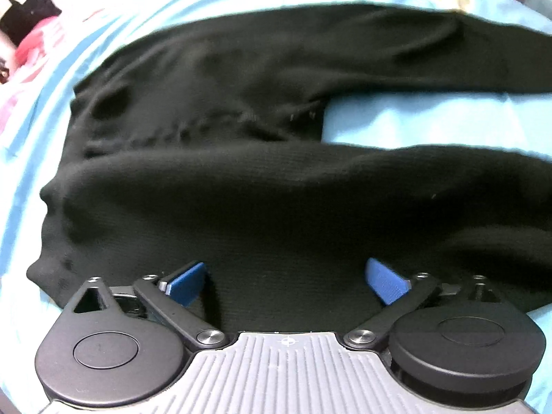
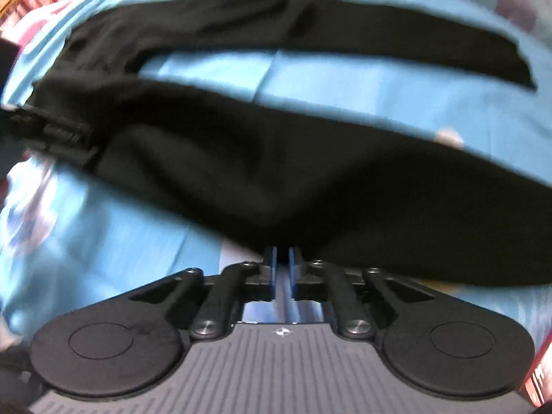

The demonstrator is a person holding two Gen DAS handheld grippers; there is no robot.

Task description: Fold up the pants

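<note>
1. The black pants (image 1: pixel 241 186) lie spread flat on a bed covered with a light blue sheet (image 1: pixel 414 120), the two legs parted so a wedge of sheet shows between them.
2. The left claw (image 1: pixel 286 281) hangs over the near leg close to the waist end, its blue pads (image 1: pixel 186 283) standing wide apart with cloth below them but nothing pinched.
3. The right claw (image 2: pixel 283 264) sits at the near edge of the near leg, further down its length. Its jaws are drawn almost together, and the dark hem edge appears to be nipped between them, though blur makes the exact bite hard to read.
4. The fabric looks soft, limp and light, a knit that will sag and drape rather than hold a line, so I would expect it to bunch if lifted from one point only.
5. The sensible hold, to my eye, is along that near outer edge at two spaced points, so the leg can be carried over onto the far one (image 2: pixel 345 34) without twisting.
</note>
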